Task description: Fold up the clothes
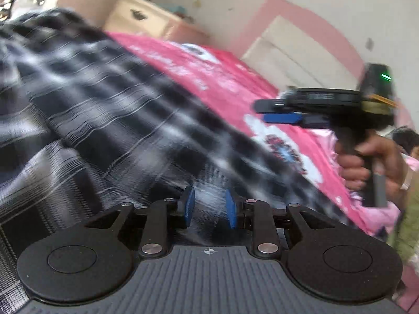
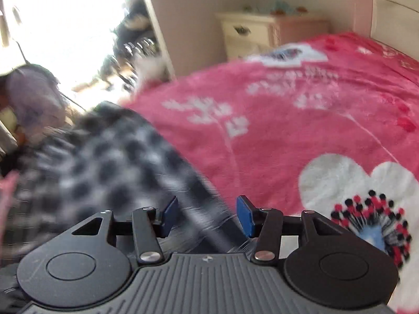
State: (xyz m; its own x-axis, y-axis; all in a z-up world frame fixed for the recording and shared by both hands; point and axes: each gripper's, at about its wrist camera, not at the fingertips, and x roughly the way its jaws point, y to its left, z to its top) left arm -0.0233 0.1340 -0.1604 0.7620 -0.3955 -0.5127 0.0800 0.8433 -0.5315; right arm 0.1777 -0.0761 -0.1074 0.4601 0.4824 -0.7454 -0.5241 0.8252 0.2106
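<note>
A black, grey and white plaid shirt (image 1: pixel 110 110) lies spread on the pink floral bedspread (image 1: pixel 217 73), blurred by motion. My left gripper (image 1: pixel 209 206) hovers just over the shirt's near part, its blue pads (image 1: pixel 189 204) apart with nothing between them. My right gripper (image 2: pixel 207 216) is open above the shirt's edge (image 2: pixel 104 170), where the cloth meets the bedspread (image 2: pixel 288 120). It also shows in the left wrist view (image 1: pixel 277 112), held in a hand at the right above the bed.
A cream and pink nightstand (image 2: pixel 264 34) stands by the wall beyond the bed. A pink and white headboard (image 1: pixel 301 52) rises at the bed's far end. A bright window (image 2: pixel 65 26) and a blurred person (image 2: pixel 34 99) are at the left.
</note>
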